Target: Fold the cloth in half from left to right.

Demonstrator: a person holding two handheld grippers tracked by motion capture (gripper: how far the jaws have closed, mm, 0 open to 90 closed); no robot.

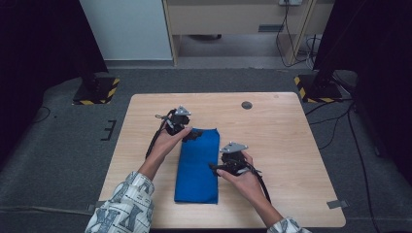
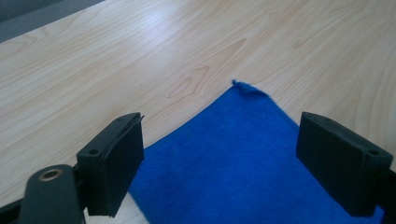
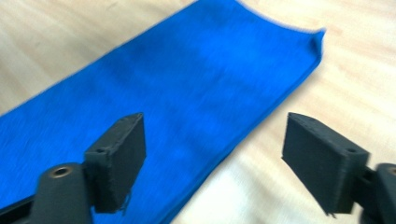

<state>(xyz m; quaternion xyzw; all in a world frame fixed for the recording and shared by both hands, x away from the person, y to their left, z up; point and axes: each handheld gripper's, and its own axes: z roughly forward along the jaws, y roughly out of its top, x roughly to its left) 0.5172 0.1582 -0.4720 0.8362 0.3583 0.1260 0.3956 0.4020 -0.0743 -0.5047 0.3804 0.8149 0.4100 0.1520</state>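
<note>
Worktop point(image 1: 291, 160) of pale wood grain carries everything in reach, and it runs on beyond and to both sides of each gripper. Blue cloth point(image 1: 197, 165) lies flat on it as a long folded rectangle, between the two hands in the high view, its length running from the person's edge toward the far side. Left gripper point(image 1: 190, 134) sits at the far left corner of the cloth, touching or just over that corner; in the left gripper view point(image 2: 219, 161) the cloth spreads out flat under and ahead of the jaws, tapering to a slightly frayed corner tip just beyond them, with bare wood past that. Its jaws stand wide apart, pressing on nothing, the cloth lying loose below the gap. Right gripper point(image 1: 214, 167) is at the cloth's right long edge, about midway along it; in the right gripper view point(image 3: 212, 156) the cloth stretches ahead and off to the left of the jaws, its folded edge passing through the gap between them, and one far corner curls up a little. These jaws too are spread apart and clamp nothing; whether they touch the fabric I cannot tell. That view is somewhat blurred. Each hand wraps its gripper's body, a patterned sleeve point(image 1: 124, 208) behind the left one
</note>
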